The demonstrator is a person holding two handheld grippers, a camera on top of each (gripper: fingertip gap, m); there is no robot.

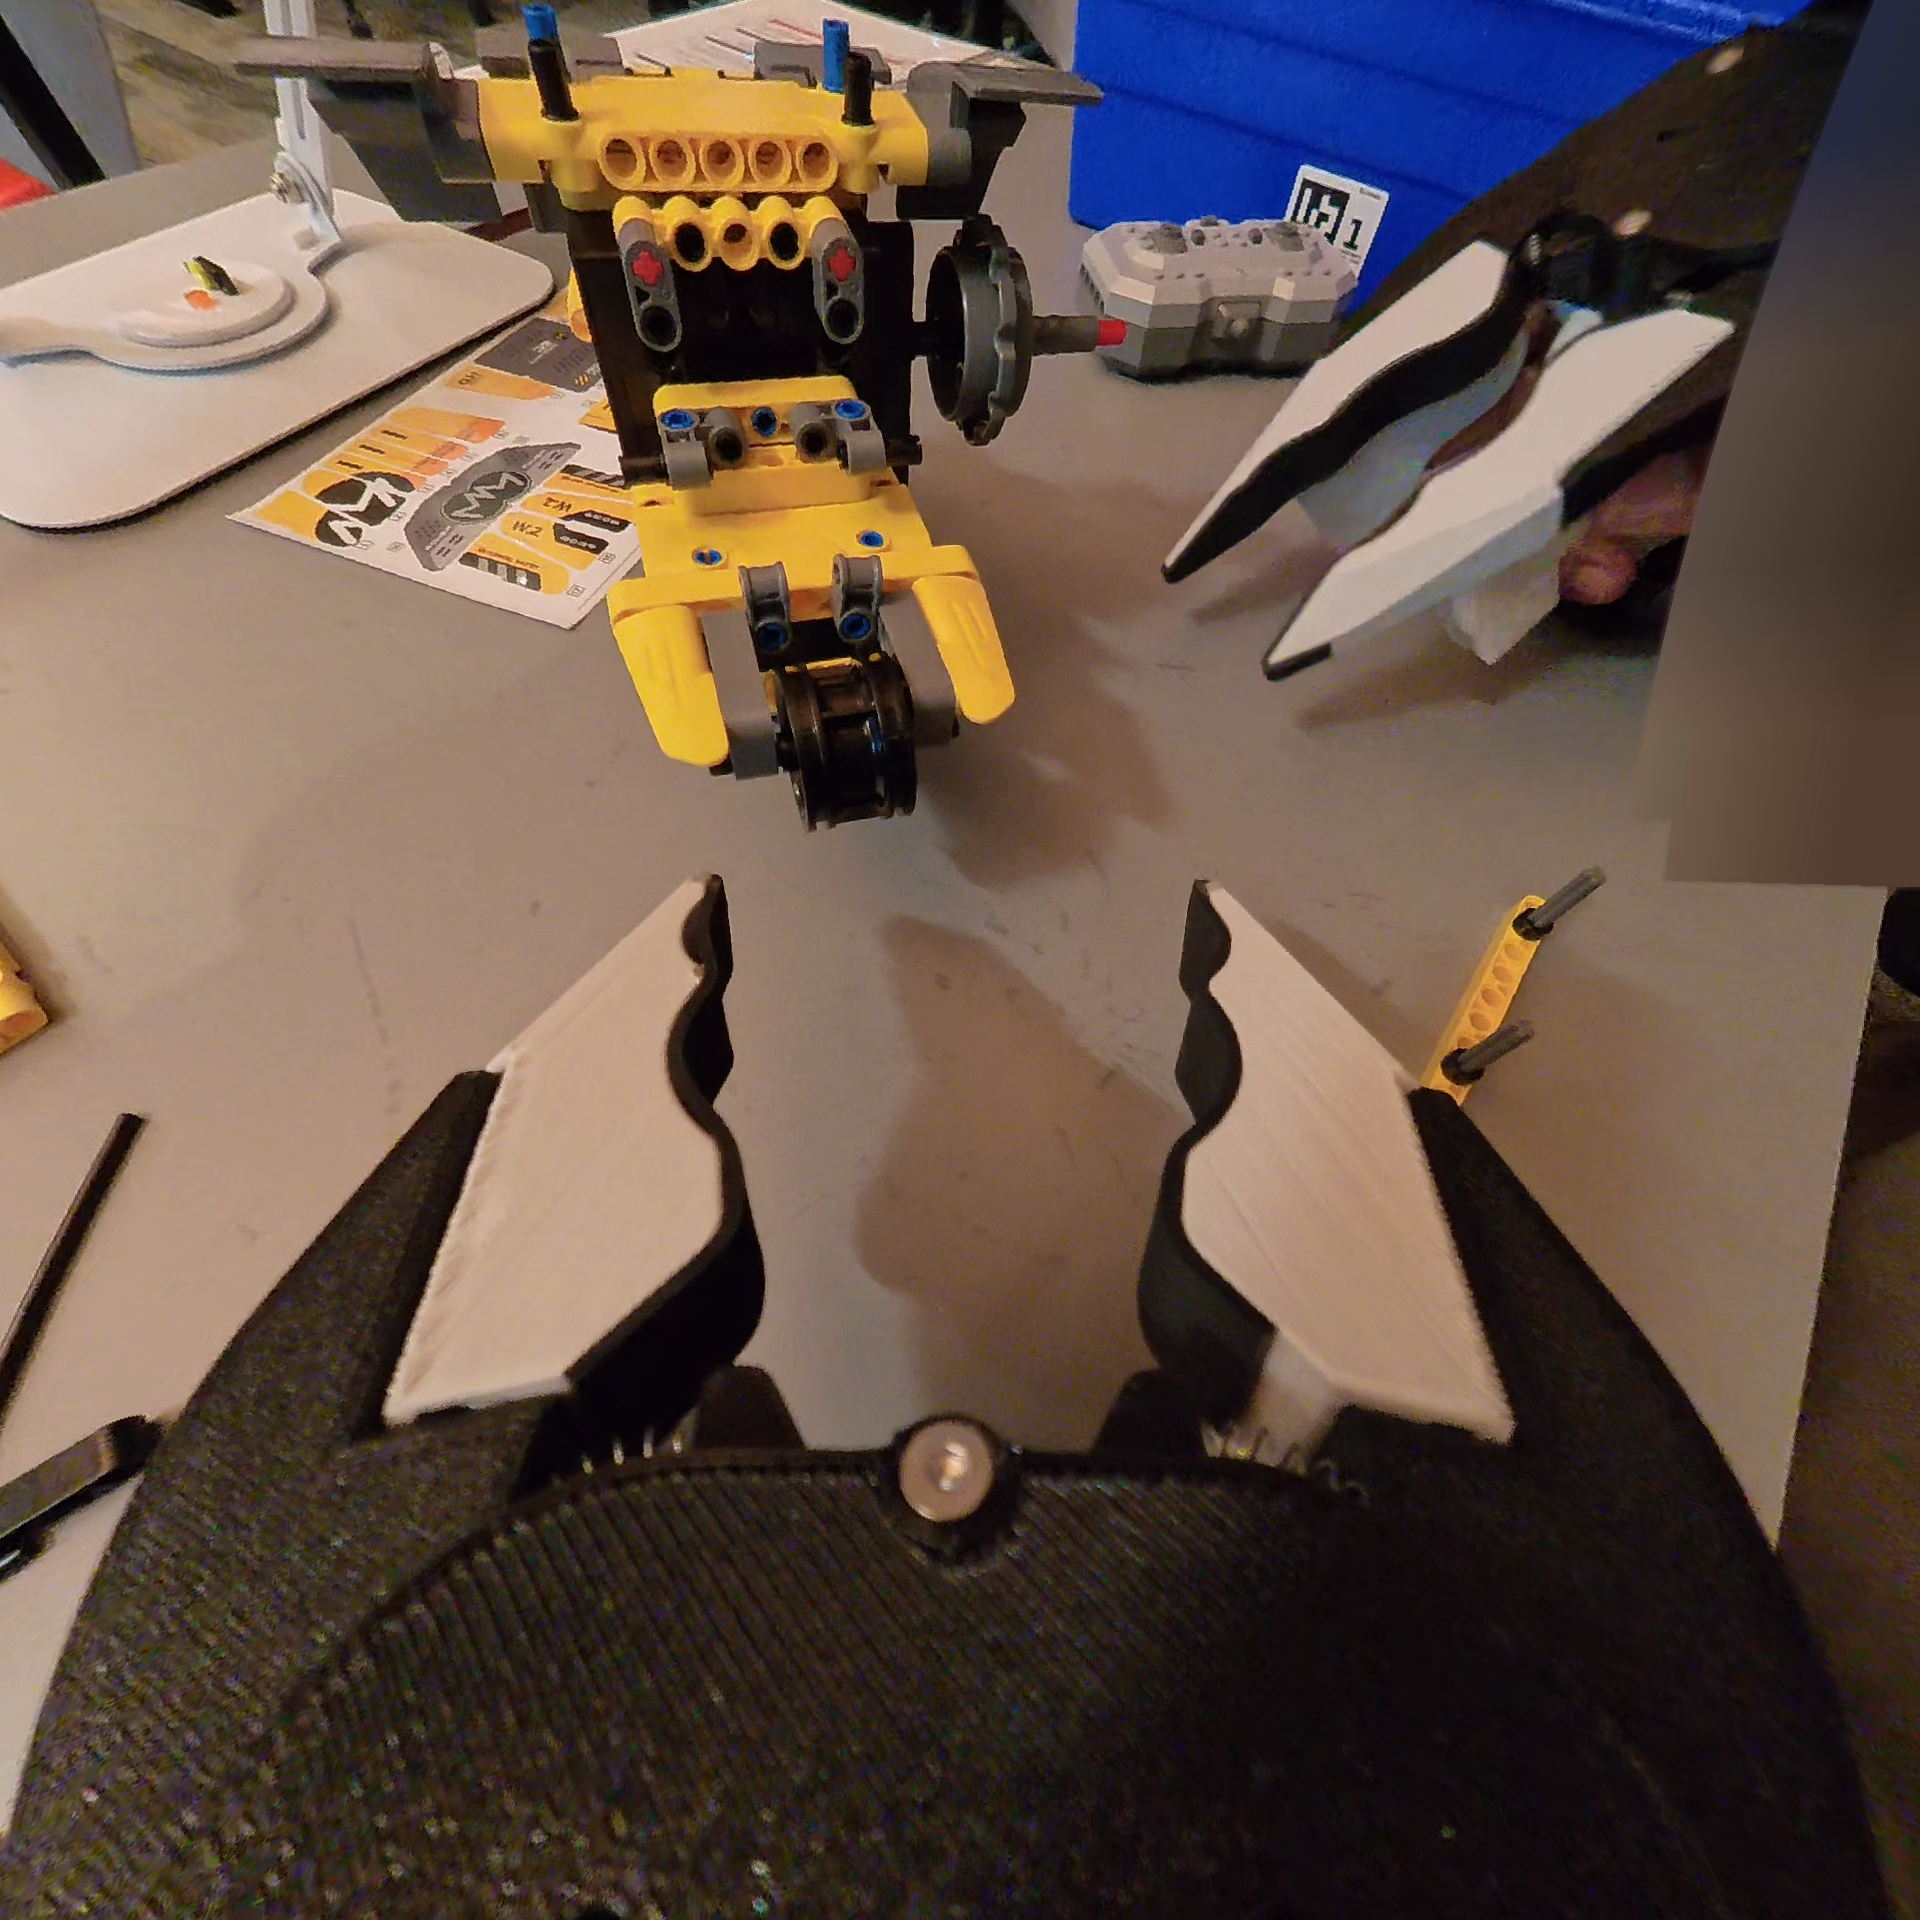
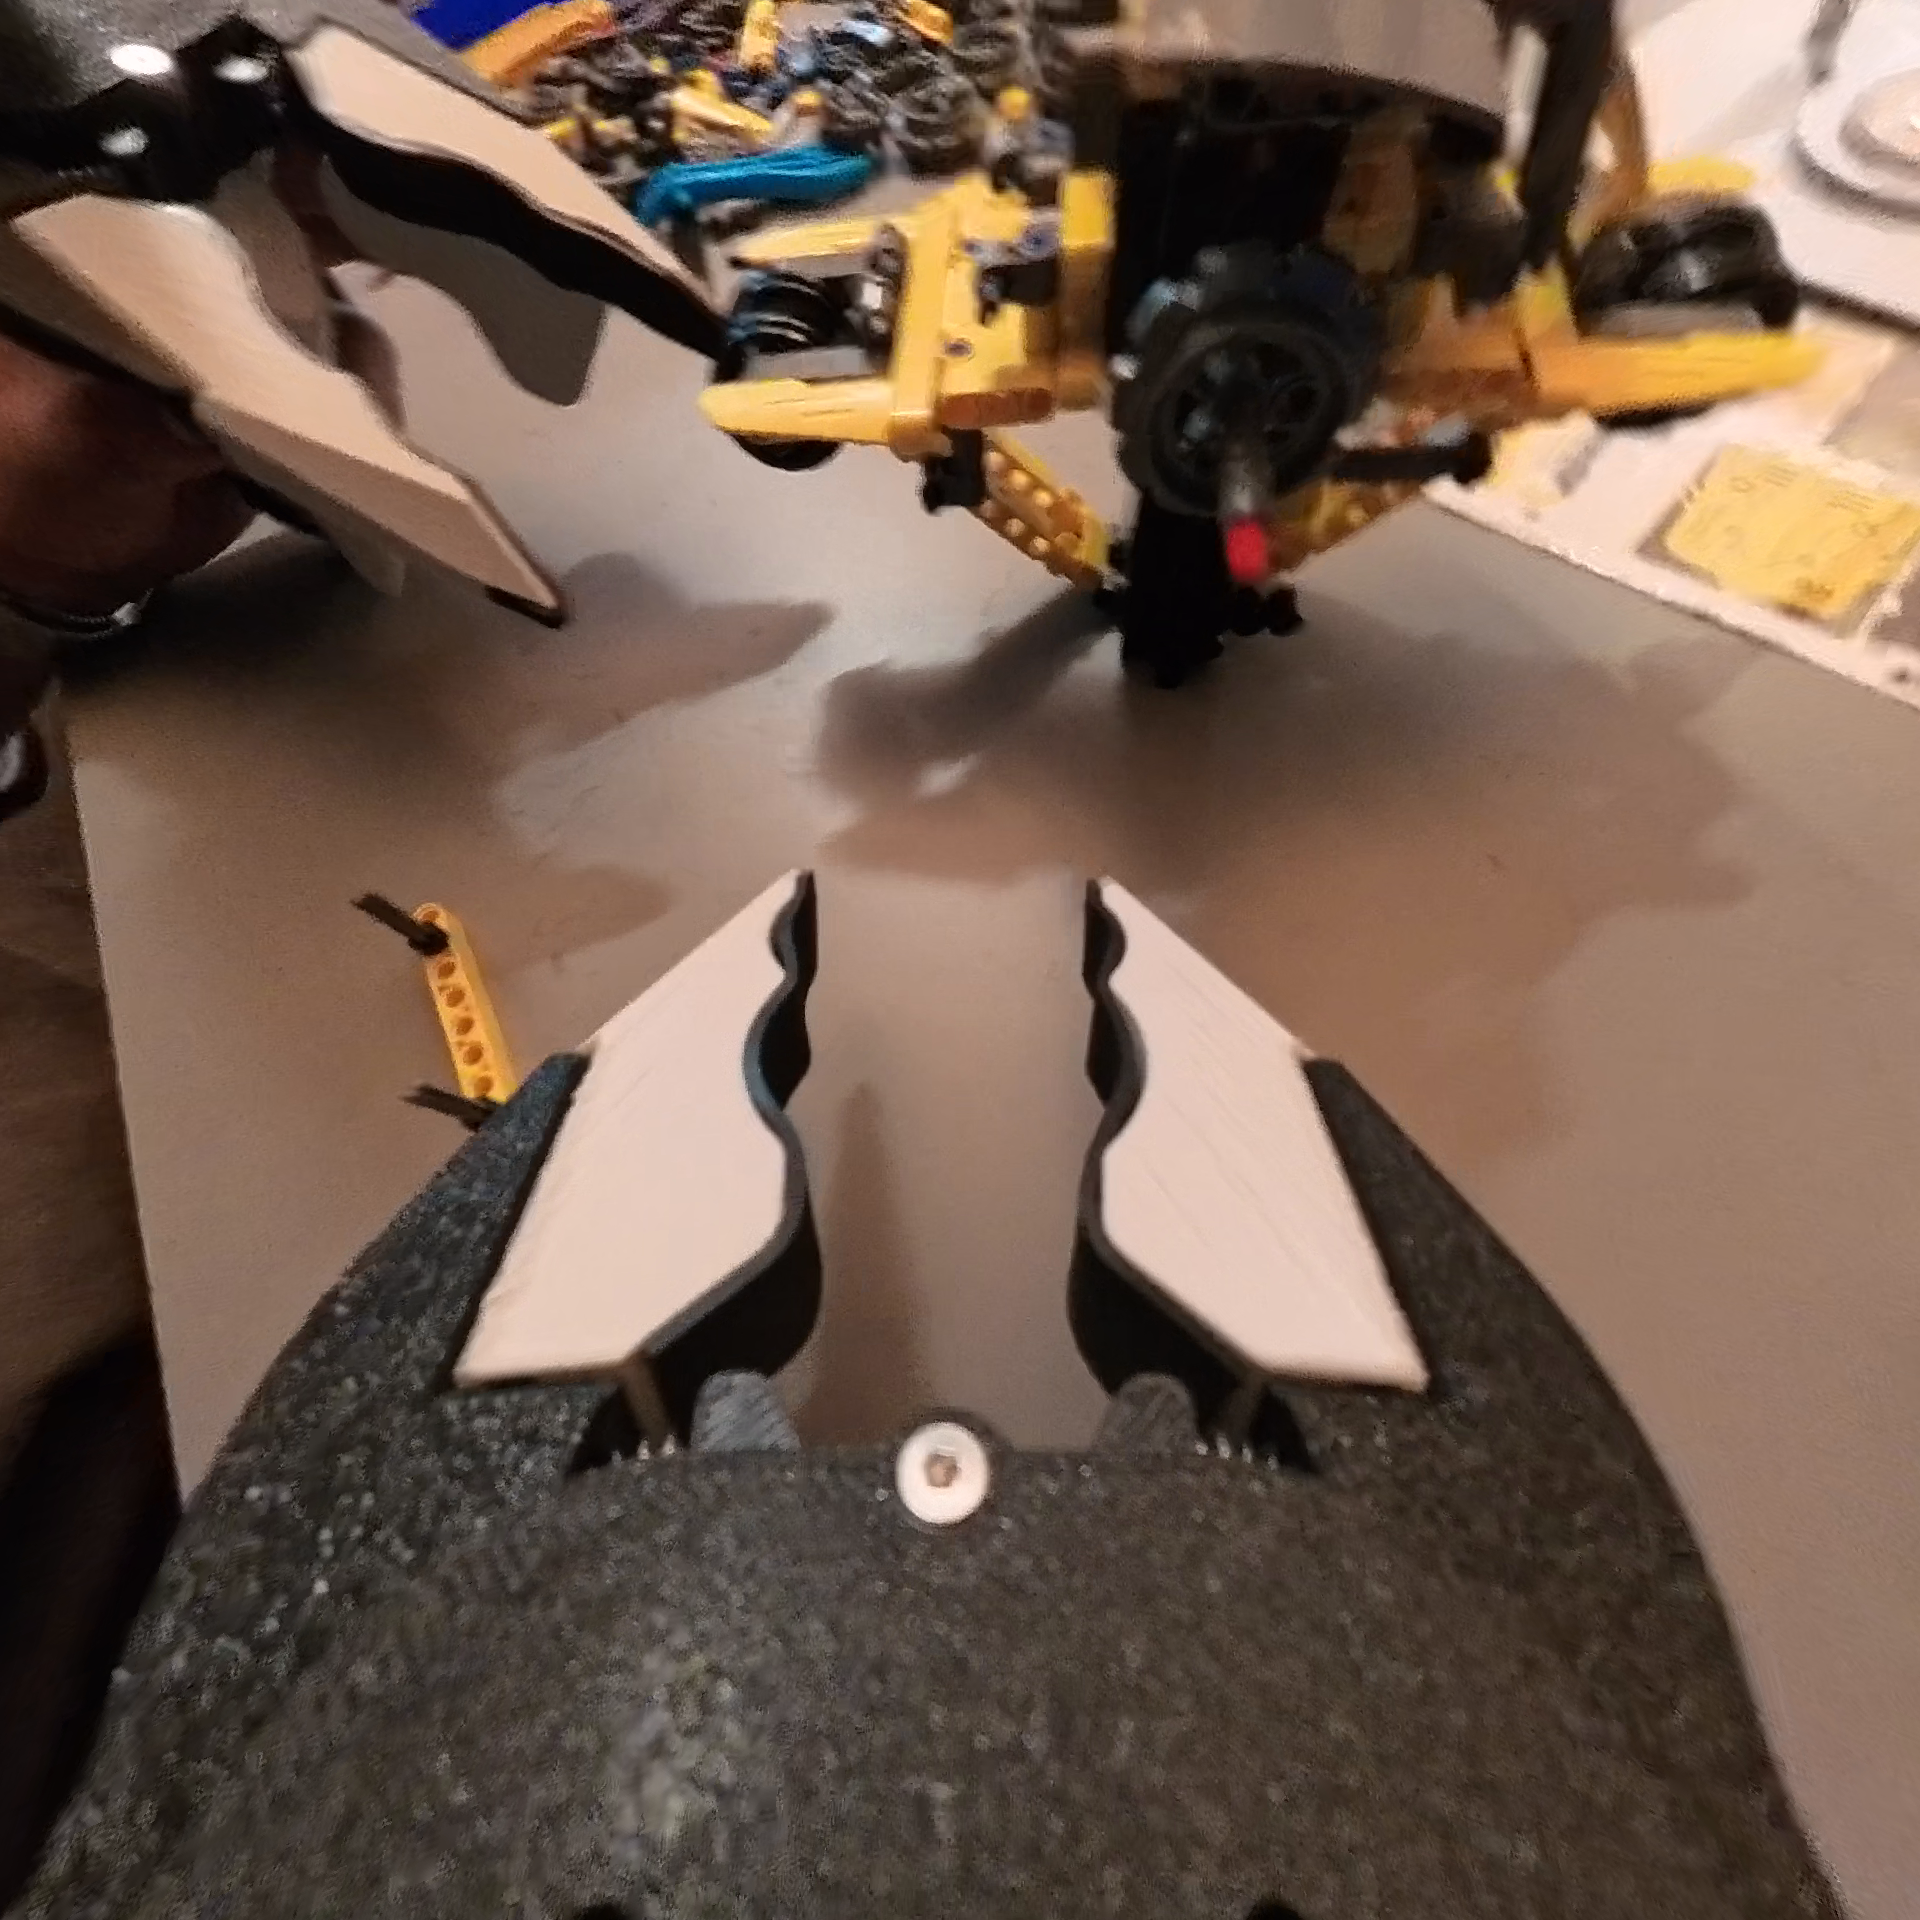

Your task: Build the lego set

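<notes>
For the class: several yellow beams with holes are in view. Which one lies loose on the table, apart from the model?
The yellow beam with two dark pins, beside the left claw; the others are built into the yellow model.

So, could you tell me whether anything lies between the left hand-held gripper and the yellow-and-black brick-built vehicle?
Nothing visible: only bare grey tabletop separates the open left hand-held gripper from the yellow-and-black brick-built vehicle.

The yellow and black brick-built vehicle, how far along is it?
The yellow and black brick-built vehicle stands partly assembled on the grey table. Nothing is in hand: left gripper and right gripper are open, empty. A loose yellow holed beam remains unattached.
</notes>
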